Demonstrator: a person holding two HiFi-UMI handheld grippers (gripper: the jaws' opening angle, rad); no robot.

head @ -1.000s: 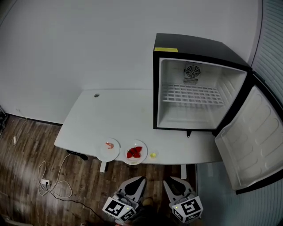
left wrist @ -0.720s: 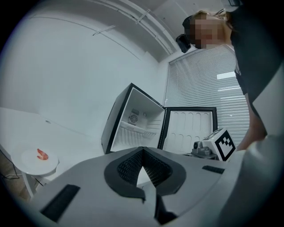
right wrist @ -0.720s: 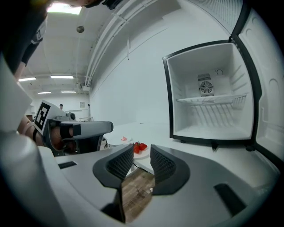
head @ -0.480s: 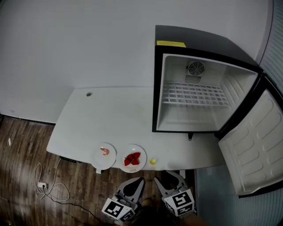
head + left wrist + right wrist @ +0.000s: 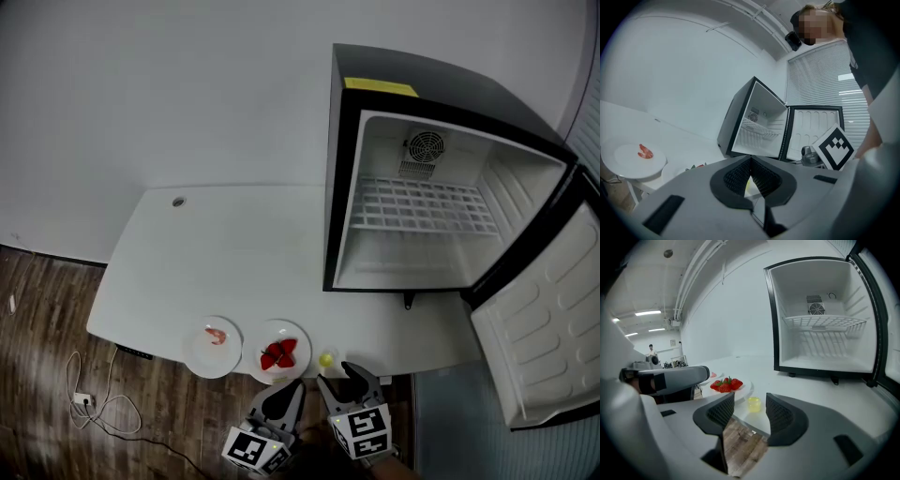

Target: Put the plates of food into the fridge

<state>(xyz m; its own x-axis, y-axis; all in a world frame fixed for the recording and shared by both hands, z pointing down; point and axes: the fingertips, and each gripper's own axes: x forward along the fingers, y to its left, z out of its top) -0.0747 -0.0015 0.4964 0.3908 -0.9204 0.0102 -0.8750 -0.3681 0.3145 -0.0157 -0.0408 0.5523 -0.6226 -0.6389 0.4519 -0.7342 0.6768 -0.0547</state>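
Two white plates sit at the table's near edge: one with a shrimp (image 5: 212, 349) (image 5: 635, 160) on the left, one with strawberries (image 5: 280, 352) (image 5: 727, 385) to its right. The black fridge (image 5: 422, 216) (image 5: 820, 319) stands open on the table's right, its inside bare. My left gripper (image 5: 291, 388) (image 5: 750, 161) is shut and empty, just short of the strawberry plate. My right gripper (image 5: 339, 378) (image 5: 750, 401) is open; its jaws have just been opening, with nothing between them. A small yellow piece (image 5: 325, 358) (image 5: 753, 404) lies just ahead of it.
The fridge door (image 5: 553, 328) swings out to the right past the table end. A wire shelf (image 5: 422, 204) crosses the fridge halfway up. Wood floor with a cable and socket (image 5: 84, 398) lies below the table's left edge. A round hole (image 5: 178, 202) is in the table's (image 5: 234, 262) far left.
Both grippers have come forward and down toward the table's near edge. The right gripper's jaws have spread apart. The plates and fridge have not moved on the table.
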